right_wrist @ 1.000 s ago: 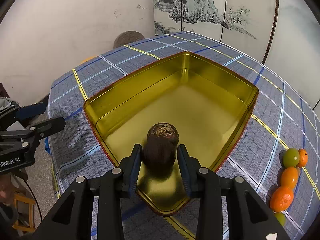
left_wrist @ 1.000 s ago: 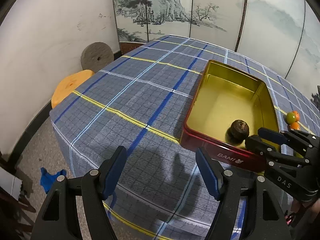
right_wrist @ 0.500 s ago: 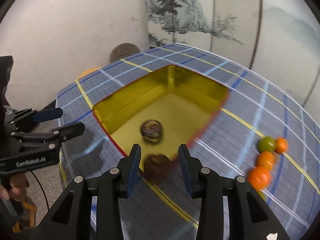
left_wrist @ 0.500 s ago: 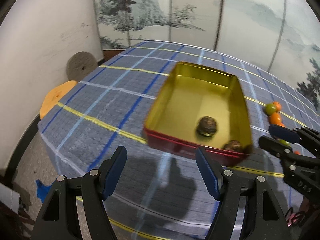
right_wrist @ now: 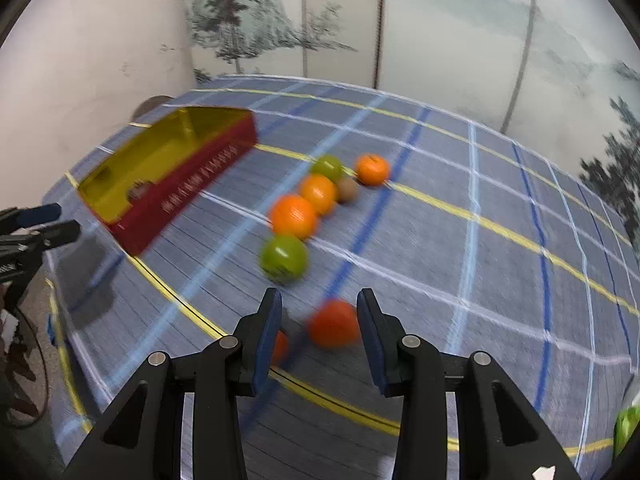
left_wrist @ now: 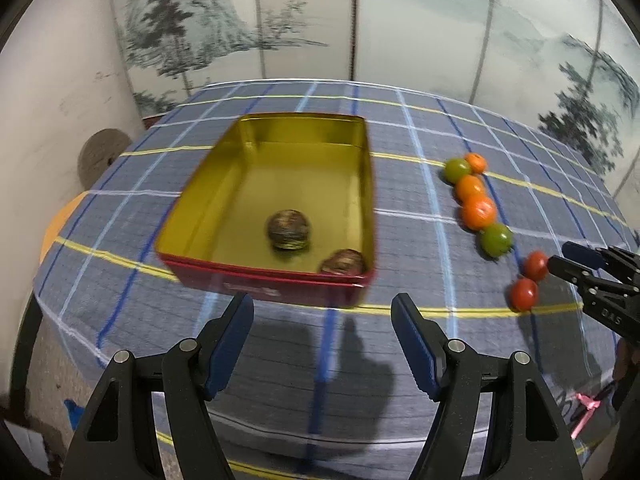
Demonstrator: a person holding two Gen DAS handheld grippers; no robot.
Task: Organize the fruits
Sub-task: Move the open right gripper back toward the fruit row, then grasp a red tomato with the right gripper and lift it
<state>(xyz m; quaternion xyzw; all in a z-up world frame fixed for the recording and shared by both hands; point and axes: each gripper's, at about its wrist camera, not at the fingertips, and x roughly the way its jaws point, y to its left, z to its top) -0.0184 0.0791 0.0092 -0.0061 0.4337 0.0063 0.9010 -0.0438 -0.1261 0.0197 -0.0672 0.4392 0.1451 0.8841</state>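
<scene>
the right tool [right_wrist: 319,326] hangs over the table [right_wrist: 500,280] with its two fingers apart and nothing gripped. a red fruit [right_wrist: 334,323] lies on the cloth in the gap between them, nearer the 3 o'clock finger, but the pads do not press on it. a second red fruit [right_wrist: 280,347] peeks out at 9 o'clock, half hidden behind the other finger.

the left tool [left_wrist: 322,344] is spread wide and empty, hovering over the table edge just in front of the red and gold tin [left_wrist: 224,184]. two brown fruits [left_wrist: 289,229] already sit inside the tin. a line of orange and green fruits [left_wrist: 478,211] waits on the cloth at 3 o'clock of the tin, and the two red ones lie at its near end.

what could go wrong: the picture is smeared, so the right tool looks to be on the move. if it comes down off centre, a finger could bump the round red fruit and send it rolling away. it could also knock the second red fruit, which is very close. a squeeze that is too hard may squash a soft fruit.
</scene>
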